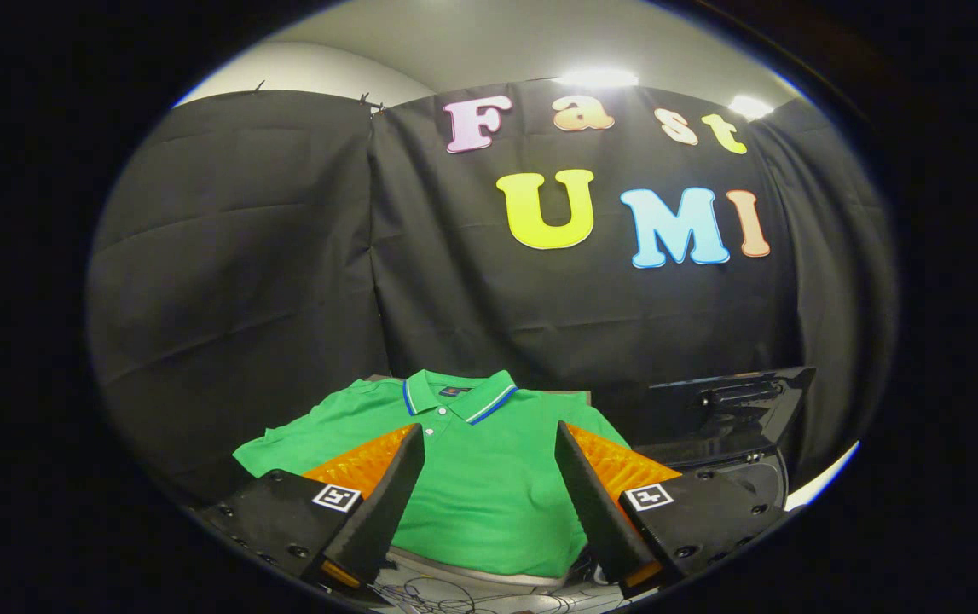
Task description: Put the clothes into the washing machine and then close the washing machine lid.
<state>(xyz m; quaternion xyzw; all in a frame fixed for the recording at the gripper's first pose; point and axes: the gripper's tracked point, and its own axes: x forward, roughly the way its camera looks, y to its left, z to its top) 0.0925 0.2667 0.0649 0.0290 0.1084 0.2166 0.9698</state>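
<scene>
Nearest to me: my gripper (489,448), fingers spread wide apart, holding nothing. I'm hovering it above the near end of the shirt, no contact that I can make out.

Green polo shirt (489,477) is lying flat and face up, showing between the two fingers and running on beyond them. Collar (459,394) is pointing to the far side, trimmed with blue and white stripes, small dark tag inside the neck. White buttons are showing on the placket just below the collar. Left sleeve is spreading out to the left past my left finger (386,495); right finger (595,499) is covering part of the shirt's right side.

Shirt is resting on a pale surface (471,576); a thin strip of it is peeking out at the near hem. Some thin cables (446,597) are lying loose right under the fingers.

Washing machine (744,477) is sitting to the right of the shirt, just beside it, dark and glossy. Its lid (736,401) is standing open, tilted up toward the far side. Can't see into the tub from here.
</scene>
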